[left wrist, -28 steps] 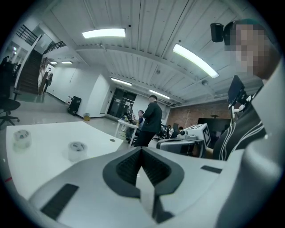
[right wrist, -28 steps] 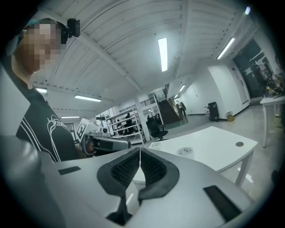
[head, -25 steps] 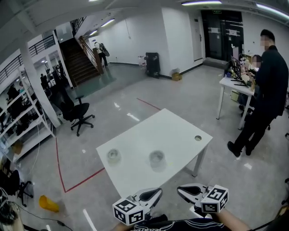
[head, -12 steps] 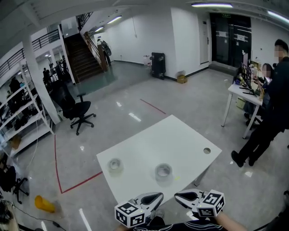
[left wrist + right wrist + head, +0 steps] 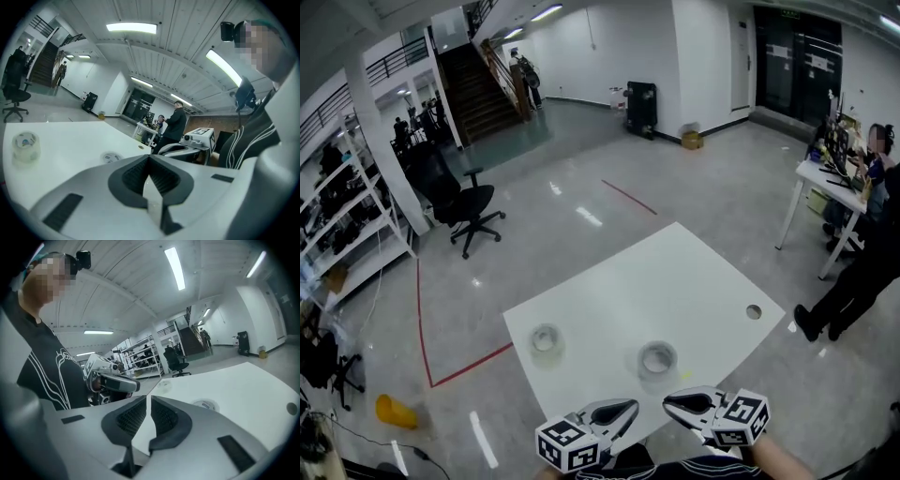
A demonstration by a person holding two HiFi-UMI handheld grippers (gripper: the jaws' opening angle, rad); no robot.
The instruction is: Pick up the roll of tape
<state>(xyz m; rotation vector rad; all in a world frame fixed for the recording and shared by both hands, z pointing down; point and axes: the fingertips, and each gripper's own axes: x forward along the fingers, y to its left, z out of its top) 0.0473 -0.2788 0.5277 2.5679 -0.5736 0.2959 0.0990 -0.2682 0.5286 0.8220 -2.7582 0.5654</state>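
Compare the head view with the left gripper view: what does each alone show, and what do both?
Only the head view shows the red floor line and the yellow object on the floor. Only the left gripper view shows the camera on the person's head and the ribbed pads of the left gripper, shut. Both show the white table, two tape rolls and the right gripper.

On the white table [image 5: 675, 281] lie a roll of tape [image 5: 657, 359] near the close edge and a second roll [image 5: 546, 338] by its left corner (well apart), with a round hole [image 5: 754, 311] far right.
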